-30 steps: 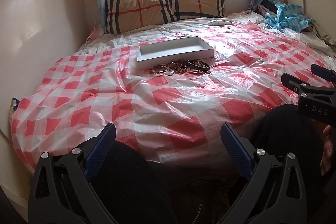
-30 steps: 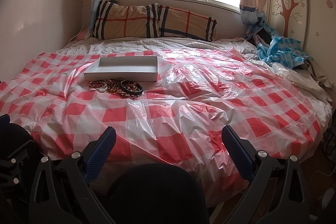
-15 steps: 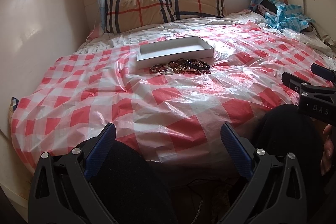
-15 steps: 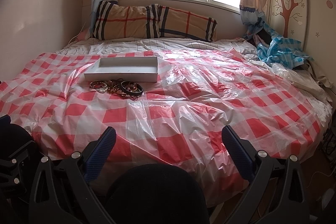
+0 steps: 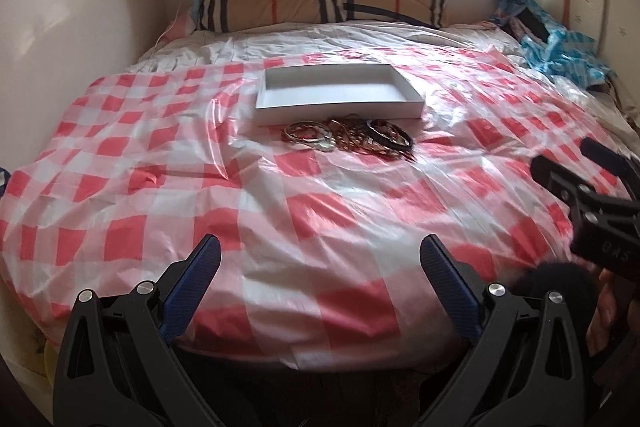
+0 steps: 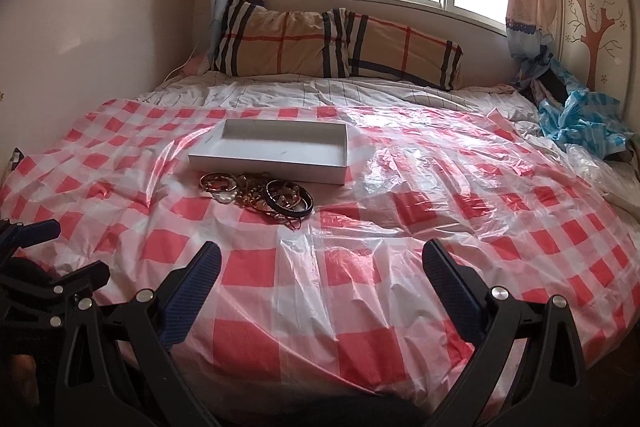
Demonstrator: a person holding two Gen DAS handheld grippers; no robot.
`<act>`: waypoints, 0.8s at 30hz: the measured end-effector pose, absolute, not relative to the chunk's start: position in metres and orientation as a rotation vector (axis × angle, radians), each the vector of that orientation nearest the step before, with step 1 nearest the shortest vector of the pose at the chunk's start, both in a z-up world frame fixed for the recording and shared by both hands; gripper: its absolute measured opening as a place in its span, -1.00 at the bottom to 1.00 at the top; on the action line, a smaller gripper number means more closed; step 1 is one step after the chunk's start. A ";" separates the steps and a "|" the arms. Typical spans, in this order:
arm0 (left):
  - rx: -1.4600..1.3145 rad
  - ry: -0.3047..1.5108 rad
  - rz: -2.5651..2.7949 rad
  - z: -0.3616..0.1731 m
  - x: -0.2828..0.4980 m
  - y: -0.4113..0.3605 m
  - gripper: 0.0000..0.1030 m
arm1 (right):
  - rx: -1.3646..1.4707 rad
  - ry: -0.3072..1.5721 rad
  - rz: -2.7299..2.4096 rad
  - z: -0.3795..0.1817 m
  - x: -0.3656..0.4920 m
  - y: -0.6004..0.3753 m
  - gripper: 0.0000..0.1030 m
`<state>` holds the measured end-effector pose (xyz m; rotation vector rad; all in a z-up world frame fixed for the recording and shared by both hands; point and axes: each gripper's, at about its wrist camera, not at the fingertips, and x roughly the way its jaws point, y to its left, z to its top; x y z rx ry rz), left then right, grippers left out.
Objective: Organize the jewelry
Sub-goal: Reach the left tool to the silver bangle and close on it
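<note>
A pile of bracelets and bangles (image 5: pixel 348 137) lies on the red-and-white checked plastic sheet (image 5: pixel 280 211) on the bed, just in front of an empty white shallow box (image 5: pixel 336 95). The pile (image 6: pixel 260 195) and the box (image 6: pixel 272 151) also show in the right wrist view. My left gripper (image 5: pixel 320 267) is open and empty, over the near edge of the bed, well short of the pile. My right gripper (image 6: pixel 320 275) is open and empty, also near the bed's front edge. It shows at the right of the left wrist view (image 5: pixel 576 163).
Two plaid pillows (image 6: pixel 332 43) lie at the head of the bed under the window. Crumpled blue cloth (image 6: pixel 576 119) and clear plastic sit at the far right. A wall (image 6: pixel 80 27) runs along the left side.
Both grippers have moved forward and up over the bed's front edge. The pile and box appear closer. The dark knees no longer fill the bottom of the views.
</note>
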<state>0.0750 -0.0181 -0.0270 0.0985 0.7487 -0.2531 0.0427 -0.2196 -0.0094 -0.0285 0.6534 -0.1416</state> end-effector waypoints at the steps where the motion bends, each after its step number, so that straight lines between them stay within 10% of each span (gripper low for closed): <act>1: 0.091 0.756 -0.245 -0.028 0.086 -0.017 0.87 | -0.019 0.658 -0.135 -0.011 0.049 -0.222 0.87; 24: 0.072 0.905 -0.176 -0.093 0.325 -0.049 0.80 | 0.106 0.924 -0.015 -0.085 0.198 -0.262 0.87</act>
